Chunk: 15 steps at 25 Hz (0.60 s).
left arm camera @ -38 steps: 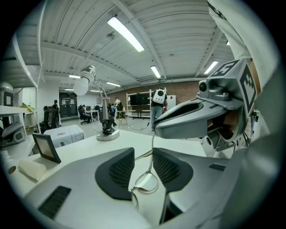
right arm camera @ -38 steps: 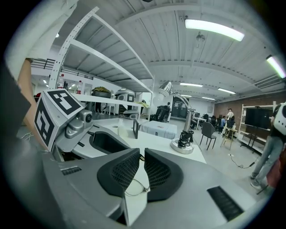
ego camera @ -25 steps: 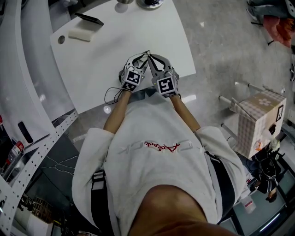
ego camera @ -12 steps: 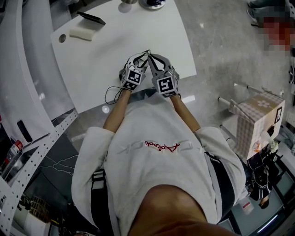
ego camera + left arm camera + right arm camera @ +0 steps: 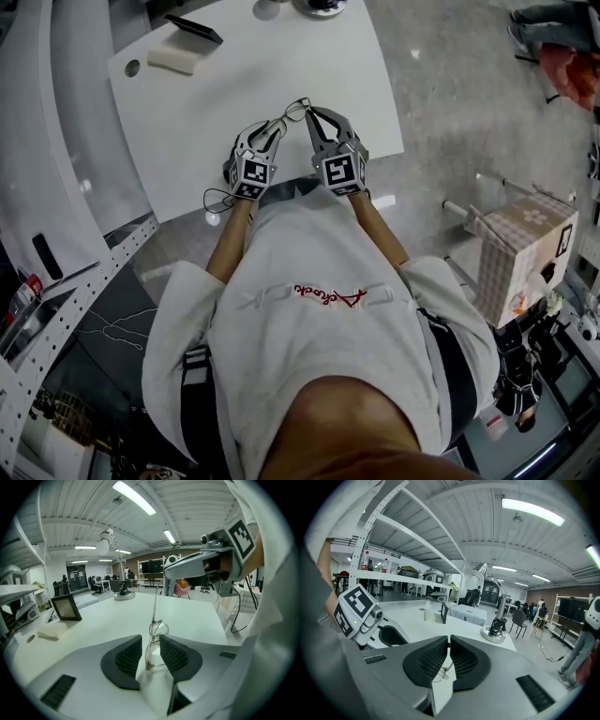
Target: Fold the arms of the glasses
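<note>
Where the pads (image 5: pixel 433 660) of the right gripper (image 5: pixel 448 641) come almost together, a thin metal end of the glasses (image 5: pixel 443 671) sits pinched between them, so this gripper is clamped on the tip of one temple arm. Between the pads (image 5: pixel 129 658) of the left gripper (image 5: pixel 150 641), which stand well apart, lies the near lens of the glasses (image 5: pixel 157 629), seen close to edge-on. The rim looks to touch both pads, but whether they actually press on it I cannot tell from this angle.

From the left fingers the front of the glasses runs straight away, its long axis in line with the jaws. At its far end the temple arm (image 5: pixel 158 592) rises to the right gripper, high and to the right in that view.

In the head view the glasses (image 5: pixel 295 108) bridge the two tools over the near part of the white table (image 5: pixel 234 84), just ahead of the left gripper (image 5: pixel 272 129) and beside the tips of the right gripper (image 5: pixel 314 120).

That arm stands out from the front, not folded. The right gripper already has it, so I judge the fold falls to that hand, swinging the tip in toward the lenses while the left one steadies the front.
</note>
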Available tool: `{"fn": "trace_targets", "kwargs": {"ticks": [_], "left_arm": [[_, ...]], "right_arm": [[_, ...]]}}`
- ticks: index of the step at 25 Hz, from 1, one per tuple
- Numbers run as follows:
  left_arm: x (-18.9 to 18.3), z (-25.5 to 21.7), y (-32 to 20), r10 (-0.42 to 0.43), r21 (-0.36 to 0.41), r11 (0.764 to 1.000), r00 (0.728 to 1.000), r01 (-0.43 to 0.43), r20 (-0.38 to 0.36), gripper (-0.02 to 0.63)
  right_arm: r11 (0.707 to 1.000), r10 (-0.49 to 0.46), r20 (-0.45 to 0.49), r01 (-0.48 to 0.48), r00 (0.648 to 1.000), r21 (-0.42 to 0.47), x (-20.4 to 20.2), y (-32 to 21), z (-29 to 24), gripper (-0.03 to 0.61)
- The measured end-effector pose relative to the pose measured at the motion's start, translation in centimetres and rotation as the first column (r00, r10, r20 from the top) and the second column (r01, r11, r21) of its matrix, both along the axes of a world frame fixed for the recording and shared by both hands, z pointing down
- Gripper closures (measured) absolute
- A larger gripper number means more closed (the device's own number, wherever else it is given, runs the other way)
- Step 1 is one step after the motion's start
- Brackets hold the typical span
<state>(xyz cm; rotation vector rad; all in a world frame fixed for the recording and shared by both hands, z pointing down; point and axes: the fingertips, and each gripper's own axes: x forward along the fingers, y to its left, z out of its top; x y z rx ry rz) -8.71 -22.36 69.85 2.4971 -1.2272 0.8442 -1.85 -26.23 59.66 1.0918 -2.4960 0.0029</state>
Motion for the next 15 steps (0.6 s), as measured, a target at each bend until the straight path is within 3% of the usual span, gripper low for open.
{"fn": "trace_targets", "kwargs": {"ticks": [2, 5, 15], "left_arm": [[-0.9, 1.1, 0.4, -0.034, -0.032, 0.999, 0.999, 0.034, 0.004, 0.476], [-1.4, 1.6, 0.6, -0.038, -0.044, 0.998, 0.999, 0.039, 0.014, 0.545], [-1.0, 2.3, 0.9, -0.031, -0.063, 0.998, 0.999, 0.030, -0.014, 0.557]], "right_arm": [[1.000, -0.002, -0.004, 0.002, 1.000, -0.002, -0.1, 0.1, 0.0, 0.549], [1.000, -0.006, -0.007, 0.006, 1.000, 0.001, -0.3, 0.1, 0.0, 0.549], [0.999, -0.035, -0.027, 0.035, 0.999, 0.012, -1.0, 0.5, -0.1, 0.551]]}}
